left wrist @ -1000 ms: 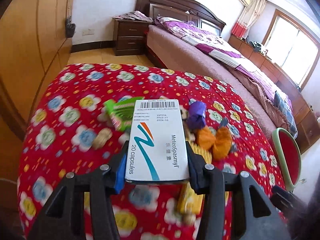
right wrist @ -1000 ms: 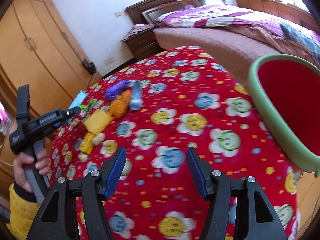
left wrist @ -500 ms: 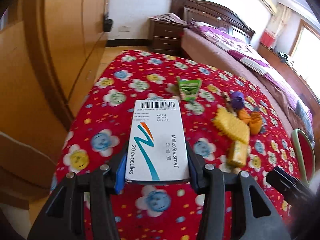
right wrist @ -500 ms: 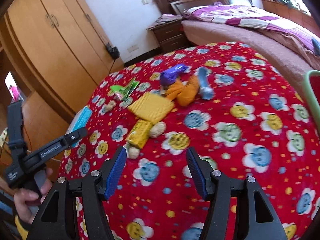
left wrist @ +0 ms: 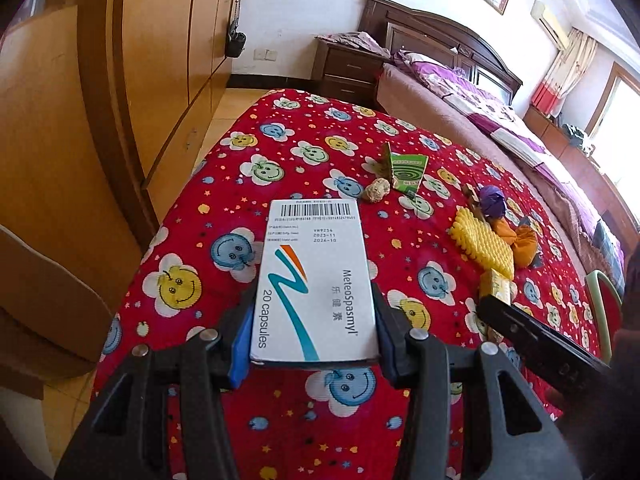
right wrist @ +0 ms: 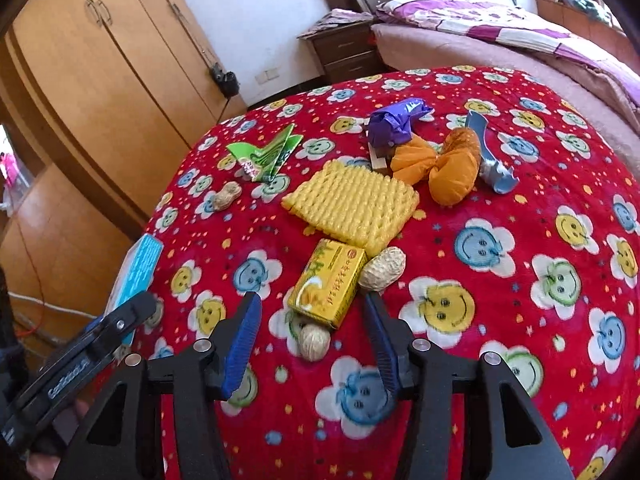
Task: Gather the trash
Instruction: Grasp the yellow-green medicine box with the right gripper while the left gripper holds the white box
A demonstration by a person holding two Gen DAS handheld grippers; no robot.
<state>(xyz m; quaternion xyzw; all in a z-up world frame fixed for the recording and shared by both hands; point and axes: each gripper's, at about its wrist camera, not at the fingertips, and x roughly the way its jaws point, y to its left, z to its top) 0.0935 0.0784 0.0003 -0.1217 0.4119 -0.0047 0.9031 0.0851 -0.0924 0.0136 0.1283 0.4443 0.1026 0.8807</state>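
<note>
Red fleece printed with smiling flowers covers the tabletop (right wrist: 520, 320), where litter lies scattered across the middle of both wrist views. The left tongs (left wrist: 316, 336), at the bottom centre of the left view, are clamped on a white medicine box (left wrist: 316, 280) marked "20 capsules", both blue pads pressed to its long sides and the box held above the cloth. The right tongs (right wrist: 312, 336), at the bottom centre of the right view, have just been closing but stand apart with nothing gripped; a small yellow carton (right wrist: 328, 284) lies on the cloth just ahead of and between the tips, a peanut shell (right wrist: 382, 268) touching its right side and another nut (right wrist: 315, 342) at its near corner. Above these sits a yellow foam net (right wrist: 352, 208), then an orange wrapper (right wrist: 444, 168), a purple wrapper (right wrist: 394, 122) and a blue-grey plastic strip (right wrist: 490, 156) toward the upper right. A crumpled green packet (right wrist: 268, 156) and one more peanut (right wrist: 226, 196) lie at centre left. In the left view a green-rimmed red bin (left wrist: 604, 312) shows at the right edge. A wooden wardrobe (right wrist: 100, 80) fills the upper left, and a bed (right wrist: 500, 36) the upper right.
</note>
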